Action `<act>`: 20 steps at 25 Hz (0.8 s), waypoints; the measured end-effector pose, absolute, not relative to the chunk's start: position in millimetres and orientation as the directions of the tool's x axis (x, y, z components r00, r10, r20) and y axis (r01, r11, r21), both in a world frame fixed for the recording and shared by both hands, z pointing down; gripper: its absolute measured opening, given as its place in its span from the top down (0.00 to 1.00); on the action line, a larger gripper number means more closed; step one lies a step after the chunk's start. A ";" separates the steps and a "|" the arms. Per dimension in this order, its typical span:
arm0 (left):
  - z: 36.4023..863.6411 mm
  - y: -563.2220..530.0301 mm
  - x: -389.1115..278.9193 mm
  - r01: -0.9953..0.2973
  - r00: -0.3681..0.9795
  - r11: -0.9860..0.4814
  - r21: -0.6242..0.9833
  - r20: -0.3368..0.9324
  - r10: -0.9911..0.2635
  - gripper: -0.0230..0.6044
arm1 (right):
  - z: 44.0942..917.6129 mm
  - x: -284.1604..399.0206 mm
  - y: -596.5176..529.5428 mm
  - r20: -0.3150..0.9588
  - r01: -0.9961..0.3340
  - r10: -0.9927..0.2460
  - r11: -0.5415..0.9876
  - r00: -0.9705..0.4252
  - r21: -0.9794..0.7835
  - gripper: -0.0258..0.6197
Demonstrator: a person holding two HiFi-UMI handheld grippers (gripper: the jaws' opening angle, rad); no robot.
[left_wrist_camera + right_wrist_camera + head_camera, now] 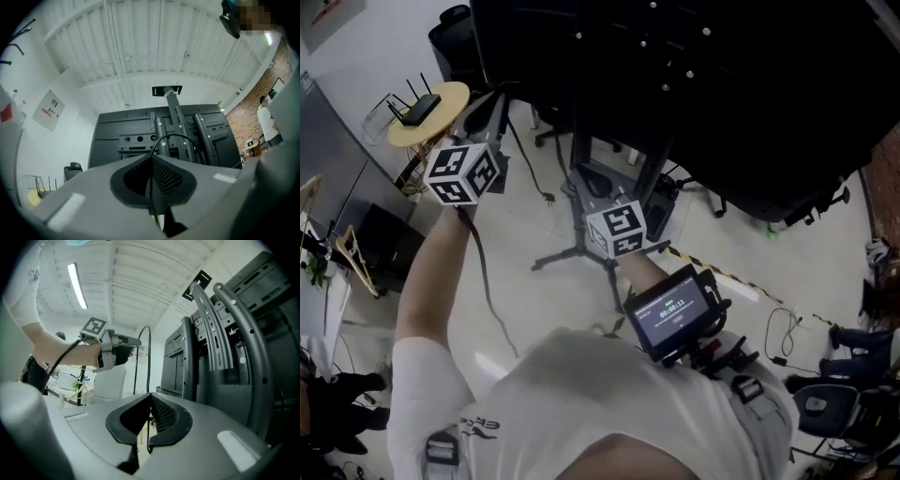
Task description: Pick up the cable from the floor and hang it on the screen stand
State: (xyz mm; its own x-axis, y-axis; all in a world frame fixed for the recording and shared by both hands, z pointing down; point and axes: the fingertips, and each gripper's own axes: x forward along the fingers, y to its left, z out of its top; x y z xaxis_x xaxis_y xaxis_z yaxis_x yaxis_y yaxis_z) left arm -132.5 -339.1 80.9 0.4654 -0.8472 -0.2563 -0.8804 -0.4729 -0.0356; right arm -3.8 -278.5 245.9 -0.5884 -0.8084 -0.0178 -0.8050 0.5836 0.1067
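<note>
Black and thin, the cable point(171, 135) arcs between my left gripper point(151, 158) and right gripper point(149, 398), both sets of fingers pinching it.

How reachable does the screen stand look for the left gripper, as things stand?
Probably yes. The left gripper, shut on the cable, points straight at the screen stand behind the screen, and nothing shows between them except the cable's own loop.
</note>
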 end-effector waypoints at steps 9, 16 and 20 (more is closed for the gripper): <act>12.6 -309.6 -102.2 -0.851 0.520 -0.511 -0.120 -0.324 -0.790 0.95 | 222.3 17.9 -258.9 -0.044 -0.809 -0.815 0.565 -0.578 0.161 0.91; -16.8 -288.4 -93.1 -0.836 0.544 -0.526 -0.159 -0.371 -0.753 0.95 | 240.2 8.8 -248.6 0.035 -0.753 -0.774 0.625 -0.632 0.208 0.69; -31.0 -283.0 -94.0 -0.827 0.556 -0.536 -0.172 -0.398 -0.730 0.95 | 258.6 -4.7 -252.7 0.089 -0.736 -0.763 0.642 -0.640 0.216 0.66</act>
